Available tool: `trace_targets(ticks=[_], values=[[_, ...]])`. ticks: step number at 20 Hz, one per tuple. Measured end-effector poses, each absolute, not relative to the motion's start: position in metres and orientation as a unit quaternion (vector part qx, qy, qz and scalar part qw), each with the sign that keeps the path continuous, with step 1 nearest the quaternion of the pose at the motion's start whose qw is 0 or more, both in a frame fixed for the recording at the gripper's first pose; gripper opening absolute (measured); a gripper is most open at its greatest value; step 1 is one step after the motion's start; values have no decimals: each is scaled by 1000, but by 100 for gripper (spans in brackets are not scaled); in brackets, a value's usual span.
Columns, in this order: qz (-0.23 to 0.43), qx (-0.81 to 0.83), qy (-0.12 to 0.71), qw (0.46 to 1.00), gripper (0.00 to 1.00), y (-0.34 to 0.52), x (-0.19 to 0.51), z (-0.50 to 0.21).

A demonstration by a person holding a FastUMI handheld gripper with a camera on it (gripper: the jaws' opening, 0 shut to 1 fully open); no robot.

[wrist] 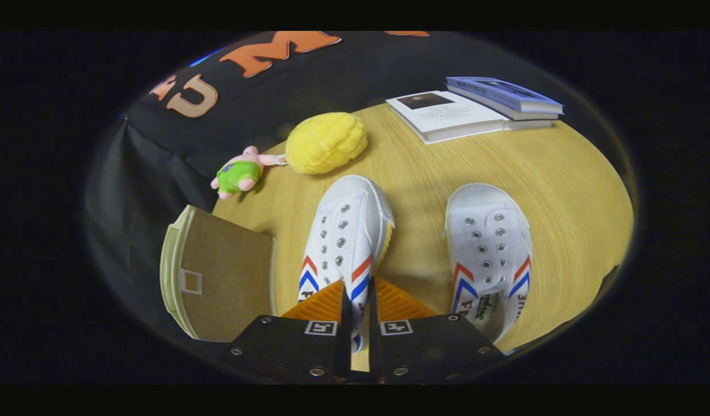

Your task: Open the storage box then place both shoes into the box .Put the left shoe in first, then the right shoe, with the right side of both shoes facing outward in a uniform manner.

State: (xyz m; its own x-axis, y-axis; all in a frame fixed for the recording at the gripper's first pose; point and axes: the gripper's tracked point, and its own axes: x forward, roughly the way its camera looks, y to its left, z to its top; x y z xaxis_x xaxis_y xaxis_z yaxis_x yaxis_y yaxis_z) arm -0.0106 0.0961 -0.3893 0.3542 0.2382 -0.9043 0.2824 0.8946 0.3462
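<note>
The gripper [355, 300] has its jaws clamped on the left shoe [346, 231] mid-worktop [563, 190]; the right shoe [491, 248] lies beside it, and the storage box [222, 271] stands at the worktop's edge.

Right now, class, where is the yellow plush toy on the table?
The yellow plush toy lies on the far part of the table, beyond the gripped shoe, beside the small pink-and-green plush.

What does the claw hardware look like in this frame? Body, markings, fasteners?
The claw has two flat black plates side by side, parted by a narrow slot. Each carries a small square black-and-white fiducial tag near the slot, and round metal screws sit at the plates' corners and along their near edge. Ahead of the plates are two wedge-shaped fingers with ribbed surfaces. No cables are seen.
</note>
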Motion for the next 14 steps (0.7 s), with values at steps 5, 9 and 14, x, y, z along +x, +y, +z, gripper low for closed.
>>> trace_targets(ticks=[5, 9, 14], values=[[21, 227, 527, 819, 13, 127, 15, -325], [58, 233, 490, 838, 13, 166, 35, -282], [115, 251, 479, 833, 12, 233, 36, -257]])
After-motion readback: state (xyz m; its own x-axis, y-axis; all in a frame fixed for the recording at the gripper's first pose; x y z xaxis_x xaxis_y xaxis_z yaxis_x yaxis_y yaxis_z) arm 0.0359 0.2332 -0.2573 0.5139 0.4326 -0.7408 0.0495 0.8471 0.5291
